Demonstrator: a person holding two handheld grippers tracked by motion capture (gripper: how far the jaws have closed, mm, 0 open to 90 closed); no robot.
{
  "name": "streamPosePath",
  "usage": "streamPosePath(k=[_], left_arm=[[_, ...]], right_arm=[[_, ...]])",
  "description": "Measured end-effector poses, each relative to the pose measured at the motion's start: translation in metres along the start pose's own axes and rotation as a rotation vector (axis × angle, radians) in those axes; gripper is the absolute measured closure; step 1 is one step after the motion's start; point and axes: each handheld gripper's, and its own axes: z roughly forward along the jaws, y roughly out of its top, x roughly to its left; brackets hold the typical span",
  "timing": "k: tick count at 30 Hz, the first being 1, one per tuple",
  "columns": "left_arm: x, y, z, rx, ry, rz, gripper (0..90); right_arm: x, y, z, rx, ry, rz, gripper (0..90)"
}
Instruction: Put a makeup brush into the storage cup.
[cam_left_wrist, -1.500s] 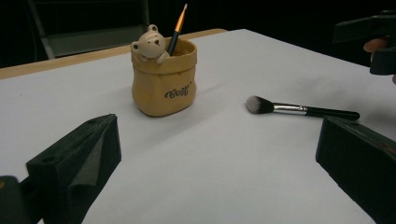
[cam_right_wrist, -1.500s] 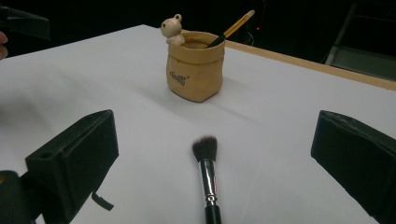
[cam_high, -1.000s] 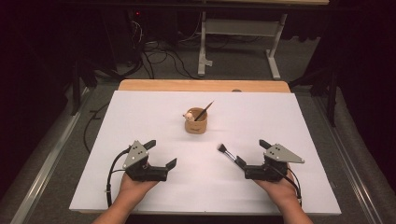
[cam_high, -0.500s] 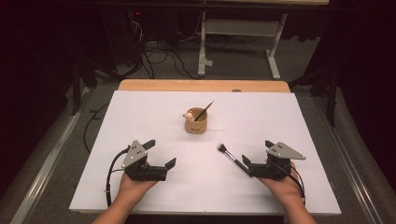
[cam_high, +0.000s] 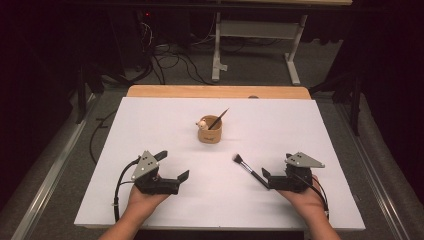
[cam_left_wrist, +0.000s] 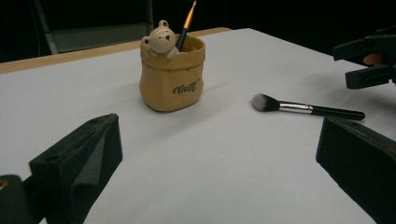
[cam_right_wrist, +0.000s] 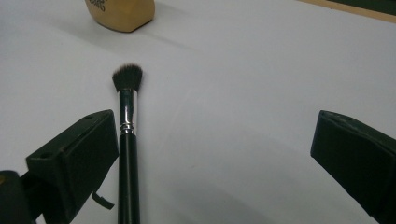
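A tan bear-faced cup (cam_high: 210, 134) stands mid-table with a thin orange-handled brush (cam_high: 218, 119) leaning in it. A black makeup brush (cam_high: 247, 167) lies flat on the white table (cam_high: 300, 125), bristles pointing toward the cup. My right gripper (cam_high: 276, 167) is open around the brush's handle end. In the right gripper view the makeup brush (cam_right_wrist: 127, 140) lies just inside the left jaw of this gripper (cam_right_wrist: 215, 126), the jaws wide apart. My left gripper (cam_high: 172, 165) rests open near the front left, holding nothing. The left gripper view looks between its jaws (cam_left_wrist: 219, 130) at the cup (cam_left_wrist: 172, 79) and the makeup brush (cam_left_wrist: 303, 108).
A wooden strip (cam_high: 215, 91) runs along the table's far edge. Beyond it are cables and a metal stand (cam_high: 255, 35) on the floor. The right gripper (cam_left_wrist: 369, 60) shows at the right edge of the left gripper view.
My right gripper has shifted slightly to the right and turned a little. The makeup brush lies where it lay before. The left gripper has stayed put.
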Motion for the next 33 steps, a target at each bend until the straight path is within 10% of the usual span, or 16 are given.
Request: streamPosePath(k=[14, 33], left_arm=[[0.001, -0.001, 0.002, 0.01, -0.007, 0.004, 1.2], [0.001, -0.001, 0.001, 0.008, -0.011, 0.004, 1.3]], right_arm=[[-0.004, -0.001, 0.004, 0.091, 0.008, 0.033, 3.3], [0.011, 0.017, 0.008, 0.304, 0.077, -0.083, 3.8]])
